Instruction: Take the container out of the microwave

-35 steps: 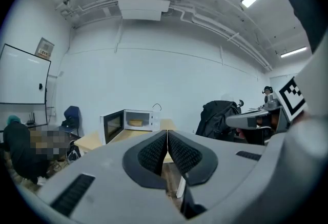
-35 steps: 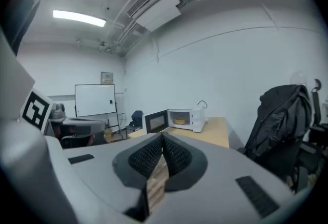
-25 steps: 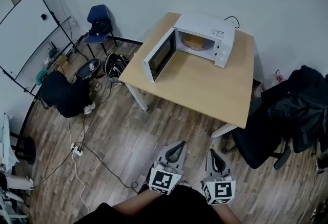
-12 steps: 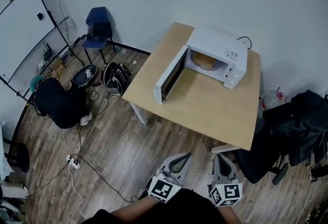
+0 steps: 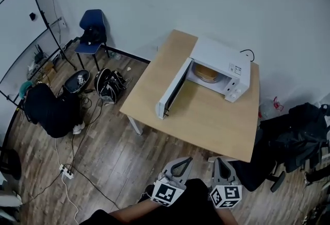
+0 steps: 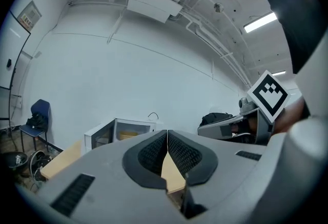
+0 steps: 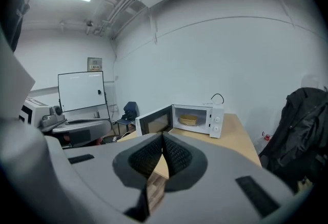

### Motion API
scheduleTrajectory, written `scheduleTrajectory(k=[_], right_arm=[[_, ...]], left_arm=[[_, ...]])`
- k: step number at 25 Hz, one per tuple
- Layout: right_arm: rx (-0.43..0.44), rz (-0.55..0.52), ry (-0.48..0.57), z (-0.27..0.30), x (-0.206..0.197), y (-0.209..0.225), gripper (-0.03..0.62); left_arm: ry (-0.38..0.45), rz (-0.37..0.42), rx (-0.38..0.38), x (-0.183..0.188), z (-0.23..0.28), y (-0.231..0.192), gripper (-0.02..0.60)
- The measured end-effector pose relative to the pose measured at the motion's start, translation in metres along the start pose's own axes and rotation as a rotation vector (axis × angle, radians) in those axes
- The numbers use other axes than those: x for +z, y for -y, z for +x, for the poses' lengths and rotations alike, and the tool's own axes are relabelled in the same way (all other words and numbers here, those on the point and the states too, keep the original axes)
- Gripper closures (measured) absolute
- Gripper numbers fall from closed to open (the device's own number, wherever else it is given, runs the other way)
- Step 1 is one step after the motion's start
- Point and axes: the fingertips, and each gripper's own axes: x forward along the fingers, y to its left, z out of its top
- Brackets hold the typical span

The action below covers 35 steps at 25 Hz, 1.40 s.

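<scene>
The left gripper [image 5: 180,163] has its jaws pressed together on nothing; well ahead of it the microwave door [image 5: 172,92] stands open. The tan container [image 5: 207,72] sits inside the microwave [image 5: 227,64], far beyond both tools. The right gripper [image 5: 220,165] is likewise closed and empty. Best to step closer and spread the jaws before reaching in

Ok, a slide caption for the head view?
Shut left gripper and shut right gripper face a light wooden table bearing a white microwave, door open, tan round container inside.
</scene>
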Motion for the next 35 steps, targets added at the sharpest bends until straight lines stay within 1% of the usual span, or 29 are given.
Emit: scheduleTrajectory(k=[3, 6, 9, 13, 15, 18, 21, 24, 28, 31, 33, 35], right_arm=[[-0.021, 0.004, 0.01, 0.008, 0.001, 0.006, 0.536], [-0.023, 0.013, 0.012, 0.02, 0.001, 0.012, 0.536], [0.009, 0.036, 0.029, 0.037, 0.007, 0.006, 0.536], [0.045, 0.016, 0.042, 0.066, 0.014, 0.003, 0.536], [0.064, 0.006, 0.021, 0.085, 0.015, 0.009, 0.536], [0.105, -0.007, -0.038, 0.117, 0.012, 0.019, 0.536], [0.129, -0.003, -0.056, 0.149, 0.016, 0.035, 0.536], [0.129, 0.008, -0.034, 0.177, 0.034, 0.058, 0.536], [0.105, 0.049, 0.0, 0.215, 0.053, 0.099, 0.536], [0.096, 0.065, 0.005, 0.238, 0.062, 0.124, 0.536], [0.092, 0.062, -0.015, 0.248, 0.063, 0.138, 0.536], [0.09, 0.055, -0.061, 0.263, 0.055, 0.152, 0.536]], left_arm=[[-0.006, -0.004, -0.007, -0.002, 0.01, -0.014, 0.569], [-0.014, 0.01, -0.013, -0.004, 0.02, -0.027, 0.569], [-0.014, -0.01, 0.02, -0.001, 0.027, -0.046, 0.569], [-0.049, 0.014, 0.047, -0.008, 0.042, -0.066, 0.569], [-0.053, 0.01, 0.039, -0.008, 0.057, -0.074, 0.569], [-0.039, 0.013, 0.026, -0.005, 0.084, -0.087, 0.569], [-0.042, 0.022, 0.067, -0.002, 0.116, -0.111, 0.569], [-0.083, 0.028, 0.103, -0.002, 0.154, -0.134, 0.569], [-0.124, 0.062, 0.091, -0.009, 0.205, -0.156, 0.569], [-0.176, 0.08, 0.096, -0.022, 0.234, -0.17, 0.569], [-0.21, 0.106, 0.092, -0.031, 0.253, -0.176, 0.568], [-0.233, 0.129, 0.082, -0.038, 0.278, -0.183, 0.568]])
